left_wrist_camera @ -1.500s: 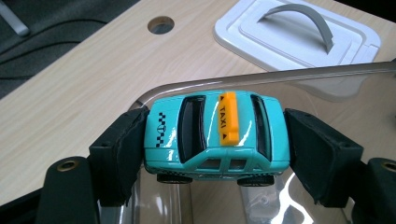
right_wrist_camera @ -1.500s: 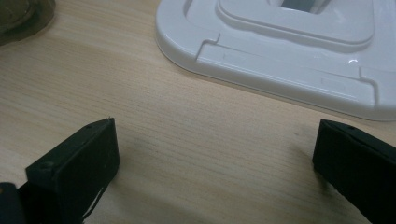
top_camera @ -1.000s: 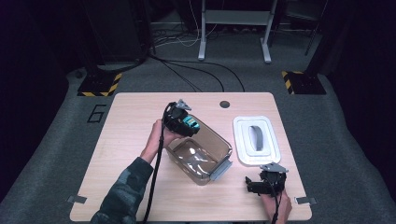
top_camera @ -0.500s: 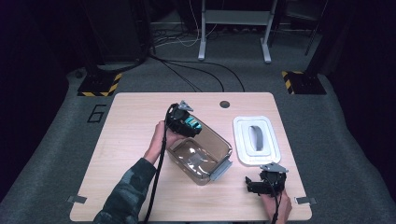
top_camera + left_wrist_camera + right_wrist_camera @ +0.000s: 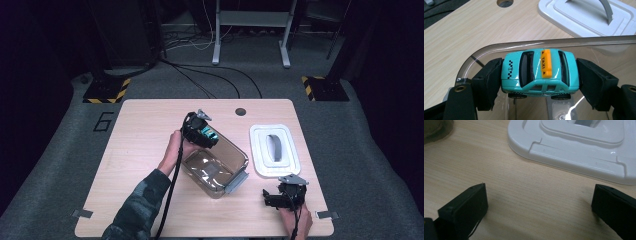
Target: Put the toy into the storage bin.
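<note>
While left gripper [image 5: 540, 82] stays clamped on teal taxi [image 5: 540, 72] over clear container [image 5: 216, 165] rim at 11 o'clock, little change is seen; drop-in is judged imminent. Right gripper [image 5: 539, 207] is rested wide, empty, at 5 o'clock.

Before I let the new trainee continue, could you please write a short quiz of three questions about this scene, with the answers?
1. True or false: the left claw grips the teal toy taxi by its front and rear ends.
2. Where is the taxi held? A) over the rim of the clear plastic container B) on the white lid C) flat on the wooden table
3. Fill in: the right claw stands ____ and holds nothing, close to the lid.

Key: 1 true; 2 A; 3 open.
</note>
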{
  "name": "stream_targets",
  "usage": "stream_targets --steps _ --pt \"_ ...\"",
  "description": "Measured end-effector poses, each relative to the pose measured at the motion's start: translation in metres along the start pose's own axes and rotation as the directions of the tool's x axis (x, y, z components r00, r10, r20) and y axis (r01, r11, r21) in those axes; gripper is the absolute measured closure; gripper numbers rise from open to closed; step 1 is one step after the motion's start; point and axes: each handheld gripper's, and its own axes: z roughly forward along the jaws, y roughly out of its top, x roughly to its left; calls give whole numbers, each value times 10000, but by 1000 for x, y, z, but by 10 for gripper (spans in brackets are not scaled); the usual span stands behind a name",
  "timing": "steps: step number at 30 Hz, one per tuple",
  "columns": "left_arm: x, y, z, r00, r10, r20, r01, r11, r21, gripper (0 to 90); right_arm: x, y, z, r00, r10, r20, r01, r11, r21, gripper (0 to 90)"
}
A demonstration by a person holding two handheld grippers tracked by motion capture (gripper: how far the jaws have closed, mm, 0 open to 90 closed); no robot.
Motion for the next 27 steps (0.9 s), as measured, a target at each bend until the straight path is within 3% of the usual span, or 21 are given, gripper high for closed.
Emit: stream_targets --steps 18,27 --pt "-1 4 7 9999 6 -130 3 9978 663 239 0 0 0 10000 -69 15 69 10000 -3 0" --pt "-3 6 -2 9999 -53 -145 57 9995 305 152 0 0 0 10000 -67 5 67 10000 -4 0"
